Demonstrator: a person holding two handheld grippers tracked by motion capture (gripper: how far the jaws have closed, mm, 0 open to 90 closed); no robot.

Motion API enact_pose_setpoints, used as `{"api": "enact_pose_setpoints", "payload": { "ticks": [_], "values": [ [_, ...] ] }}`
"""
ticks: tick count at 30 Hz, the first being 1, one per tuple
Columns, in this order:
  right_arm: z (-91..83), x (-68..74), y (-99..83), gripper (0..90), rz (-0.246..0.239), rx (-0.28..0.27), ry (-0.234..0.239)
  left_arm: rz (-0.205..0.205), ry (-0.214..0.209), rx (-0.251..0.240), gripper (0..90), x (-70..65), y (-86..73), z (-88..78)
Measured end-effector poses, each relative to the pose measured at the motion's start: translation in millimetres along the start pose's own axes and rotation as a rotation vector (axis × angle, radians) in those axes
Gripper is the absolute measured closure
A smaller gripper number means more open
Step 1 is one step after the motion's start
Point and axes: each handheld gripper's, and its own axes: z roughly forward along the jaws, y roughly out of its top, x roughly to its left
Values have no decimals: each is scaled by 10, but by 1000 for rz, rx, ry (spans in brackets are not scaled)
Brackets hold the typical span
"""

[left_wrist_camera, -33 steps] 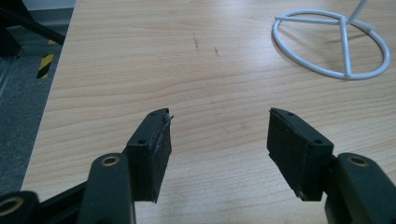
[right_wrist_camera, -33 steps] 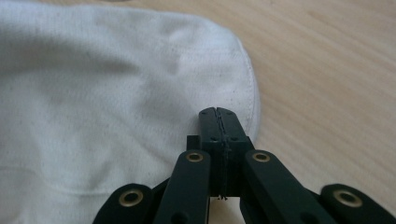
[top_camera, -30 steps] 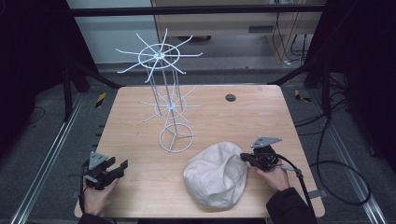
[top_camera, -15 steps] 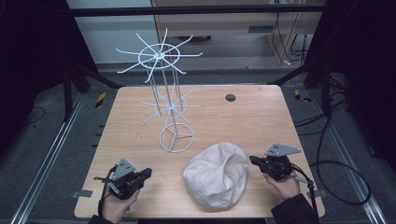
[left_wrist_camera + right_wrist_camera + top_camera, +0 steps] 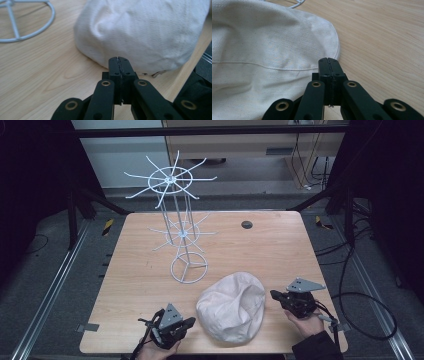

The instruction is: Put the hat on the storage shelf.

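Observation:
A white cloth hat (image 5: 231, 306) lies crumpled on the wooden table (image 5: 270, 245) near its front edge. My left gripper (image 5: 188, 322) is just left of the hat, pointing at it. Its jaws have just been closing and are now shut with nothing between them. In the left gripper view the shut tips (image 5: 119, 59) sit right before the hat (image 5: 140, 30), and I cannot tell whether they touch it. My right gripper (image 5: 274, 295) is just right of the hat, also shut and empty. Its tips (image 5: 328, 61) point at the hat's brim (image 5: 262, 45).
A white wire rack (image 5: 179, 232) with spoked tiers stands upright behind the hat, and its ring base (image 5: 30, 36) is close to the hat's far left side. A small dark disc (image 5: 246, 224) lies near the table's back edge. A black cable (image 5: 360, 310) trails off to the right.
My left gripper has moved right along the front edge to the hat, and its jaws have gone from wide open to shut. The right gripper has drawn back a little from the hat.

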Motion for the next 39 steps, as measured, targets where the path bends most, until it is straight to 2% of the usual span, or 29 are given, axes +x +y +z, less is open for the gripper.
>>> {"api": "enact_pose_setpoints", "payload": {
  "ticks": [6,11,18,25,30,33,39],
  "values": [
    [15,-16,0,900,5,0,-8,10,-14,16,897,-86,51,151],
    [19,-61,2,900,25,-10,-21,4,2,25,897,-27,109,280],
    [84,-109,18,900,58,-37,-41,-19,43,7,897,66,215,418],
    [300,-208,61,900,94,-50,-56,-67,78,-19,897,218,331,575],
    [442,-234,133,900,93,-67,-72,-71,99,-27,897,262,393,675],
    [532,-313,191,900,101,-99,-86,-86,122,-34,898,295,442,751],
    [616,-345,219,900,100,-81,-96,-84,146,-31,898,374,521,847]
  ]
}}
